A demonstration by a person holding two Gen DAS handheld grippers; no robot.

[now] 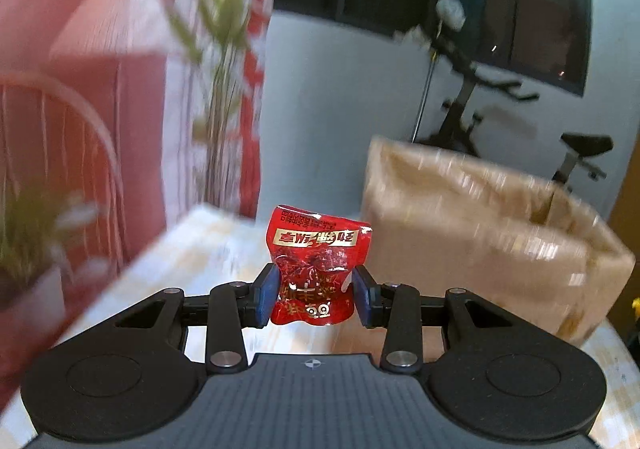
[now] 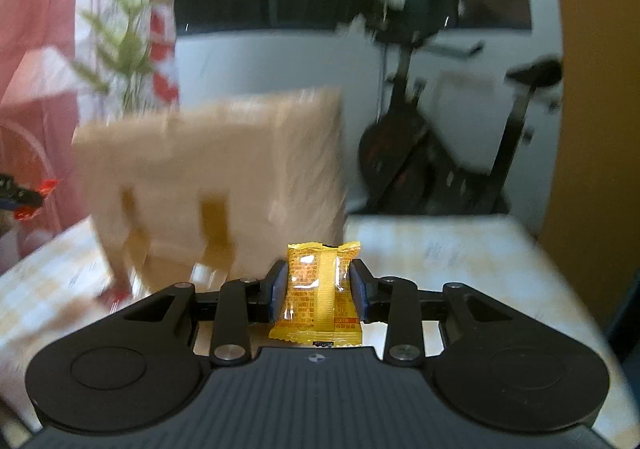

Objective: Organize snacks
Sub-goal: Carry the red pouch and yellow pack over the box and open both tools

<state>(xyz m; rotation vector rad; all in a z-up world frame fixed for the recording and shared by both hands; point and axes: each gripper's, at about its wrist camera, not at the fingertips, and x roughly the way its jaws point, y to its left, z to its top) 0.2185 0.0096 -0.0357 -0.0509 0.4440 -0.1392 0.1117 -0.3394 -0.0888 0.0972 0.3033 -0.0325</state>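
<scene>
My left gripper (image 1: 314, 295) is shut on a red snack packet (image 1: 318, 263) with gold lettering, held upright above the table. In the right wrist view my right gripper (image 2: 319, 295) is shut on a yellow snack packet (image 2: 320, 291), pinched at its sides. A brown cardboard box (image 1: 480, 233) stands on the table ahead and to the right of the left gripper. The same cardboard box (image 2: 212, 177) shows ahead and left of the right gripper, blurred. The left gripper with its red packet (image 2: 30, 199) peeks in at the right view's left edge.
The table (image 2: 440, 249) has a pale checked cloth. A plant (image 1: 224, 61) and red curtains (image 1: 84, 49) stand at the left. An exercise bike (image 2: 432, 153) is beyond the table by a grey wall with a dark window. Something red (image 2: 116, 295) lies by the box's foot.
</scene>
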